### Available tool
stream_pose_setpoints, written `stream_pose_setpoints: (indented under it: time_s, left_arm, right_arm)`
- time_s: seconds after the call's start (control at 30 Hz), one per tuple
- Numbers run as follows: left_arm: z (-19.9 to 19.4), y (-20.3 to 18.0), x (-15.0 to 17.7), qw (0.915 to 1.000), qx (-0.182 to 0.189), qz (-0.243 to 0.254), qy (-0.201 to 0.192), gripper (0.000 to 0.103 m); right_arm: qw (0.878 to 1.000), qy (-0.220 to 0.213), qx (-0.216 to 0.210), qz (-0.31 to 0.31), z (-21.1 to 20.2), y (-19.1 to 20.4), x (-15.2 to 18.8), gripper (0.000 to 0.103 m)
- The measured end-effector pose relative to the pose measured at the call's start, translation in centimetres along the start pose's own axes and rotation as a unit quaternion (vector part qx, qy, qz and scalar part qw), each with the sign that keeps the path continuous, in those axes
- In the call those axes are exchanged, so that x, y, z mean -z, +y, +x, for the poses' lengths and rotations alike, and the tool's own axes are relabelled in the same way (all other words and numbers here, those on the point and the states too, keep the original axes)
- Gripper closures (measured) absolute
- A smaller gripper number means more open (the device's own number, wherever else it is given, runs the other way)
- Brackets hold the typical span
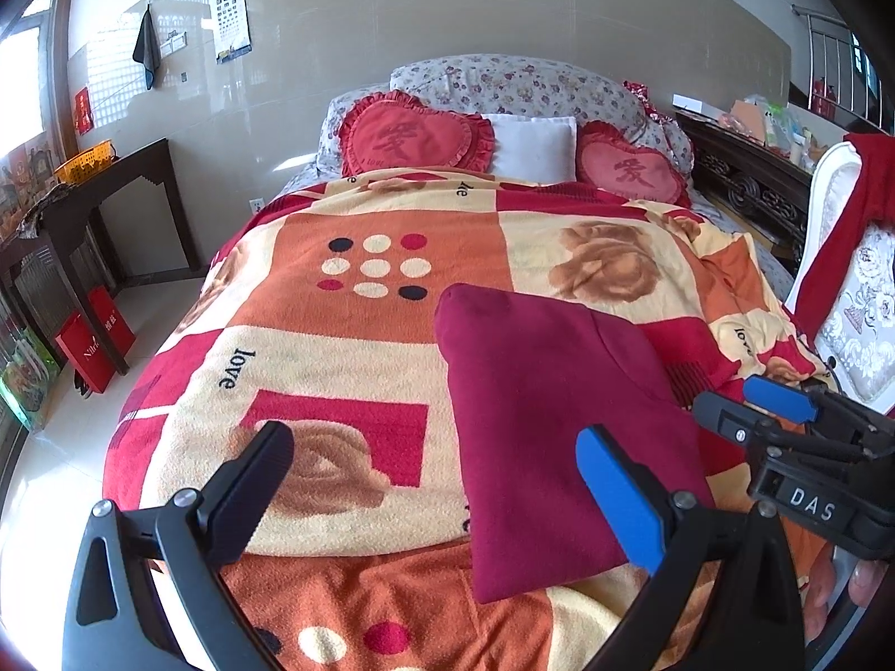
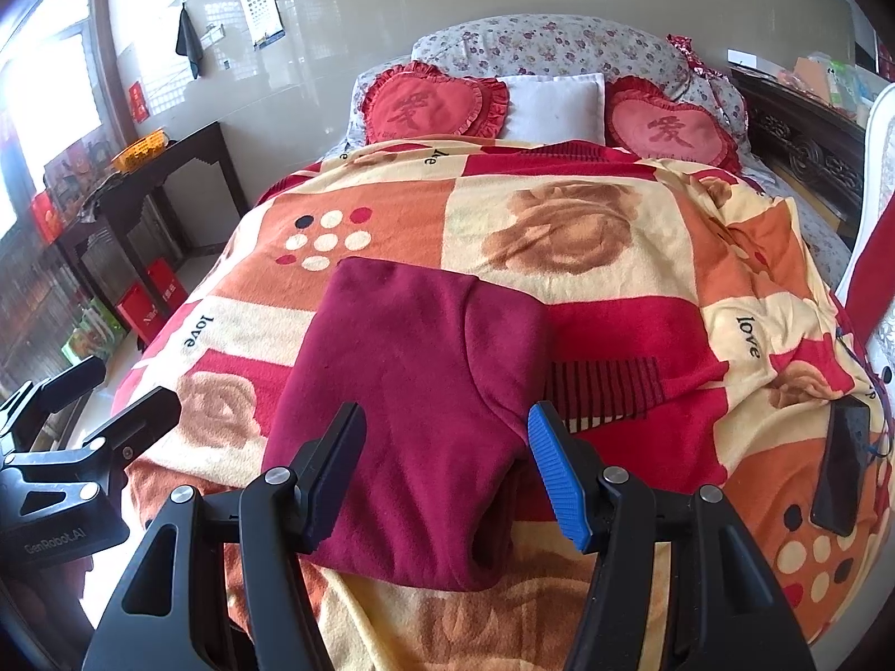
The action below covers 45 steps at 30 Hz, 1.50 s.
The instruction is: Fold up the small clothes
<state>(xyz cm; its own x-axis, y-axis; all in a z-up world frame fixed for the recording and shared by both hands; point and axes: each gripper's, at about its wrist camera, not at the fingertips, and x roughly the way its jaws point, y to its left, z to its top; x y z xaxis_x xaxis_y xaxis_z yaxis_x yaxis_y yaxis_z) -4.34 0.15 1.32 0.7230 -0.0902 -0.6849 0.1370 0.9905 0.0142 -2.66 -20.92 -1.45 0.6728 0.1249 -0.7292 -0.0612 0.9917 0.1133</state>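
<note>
A dark red garment (image 1: 537,425) lies folded into a long rectangle on the patterned blanket (image 1: 347,358) near the bed's foot; it also shows in the right wrist view (image 2: 414,408). My left gripper (image 1: 442,481) is open and empty, held above the blanket with its blue finger over the garment's near right part. My right gripper (image 2: 447,464) is open and empty, hovering over the garment's near end. The right gripper also shows at the right edge of the left wrist view (image 1: 749,408), and the left gripper at the left edge of the right wrist view (image 2: 117,397).
Two red heart cushions (image 1: 414,134) and a white pillow (image 1: 537,145) lie at the bed's head. A dark side table (image 1: 106,195) stands left, red bags (image 1: 92,346) beneath. A white chair with red cloth (image 1: 856,257) stands right. A black phone (image 2: 844,464) lies on the blanket.
</note>
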Motion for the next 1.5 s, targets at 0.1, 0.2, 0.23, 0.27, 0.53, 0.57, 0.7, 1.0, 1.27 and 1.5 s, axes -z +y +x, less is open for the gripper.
stream_pose_setpoints:
  time_s: [0.1, 0.2, 0.23, 0.27, 0.53, 0.57, 0.7, 1.0, 1.27, 1.5]
  left_arm:
    - [0.1, -0.1, 0.1, 1.0000, 0.001, 0.000, 0.001, 0.000]
    - [0.2, -0.1, 0.1, 1.0000, 0.001, -0.002, 0.001, 0.000]
    - [0.2, -0.1, 0.1, 1.0000, 0.002, -0.003, 0.002, 0.000]
    - [0.3, -0.2, 0.2, 1.0000, 0.003, -0.004, 0.003, 0.000]
    - [1.1, -0.8, 0.3, 0.9999, 0.005, -0.003, 0.011, 0.000]
    - [1.1, -0.8, 0.3, 0.9999, 0.006, -0.004, 0.012, 0.000]
    - [1.3, -0.9, 0.2, 0.9998, 0.007, -0.007, 0.015, 0.000]
    - [1.3, -1.3, -0.3, 0.9998, 0.011, -0.008, 0.012, 0.000]
    - [1.4, -1.5, -0.3, 0.9998, 0.012, -0.009, 0.013, 0.000]
    - [1.5, -1.5, -0.3, 0.9998, 0.013, -0.009, 0.014, 0.000]
  right_arm:
    - [1.000, 0.003, 0.001, 0.001, 0.2, 0.0, 0.0, 0.062]
    - [1.000, 0.004, 0.002, 0.002, 0.3, -0.2, 0.0, 0.062]
    - [1.000, 0.004, 0.002, 0.003, 0.4, -0.3, 0.0, 0.062]
    - [1.000, 0.005, 0.002, 0.003, 0.4, -0.3, 0.0, 0.062]
    - [1.000, 0.012, 0.004, 0.009, 1.1, -0.8, 0.0, 0.062]
    - [1.000, 0.013, 0.004, 0.009, 1.2, -0.9, -0.1, 0.062]
    - [1.000, 0.013, 0.004, 0.008, 1.2, -0.9, -0.1, 0.062]
    - [1.000, 0.013, 0.004, 0.009, 1.3, -0.9, -0.1, 0.062]
    - [1.000, 0.014, 0.003, 0.008, 1.2, -1.0, -0.2, 0.062]
    - [1.000, 0.018, 0.003, 0.012, 1.9, -1.0, -0.2, 0.062]
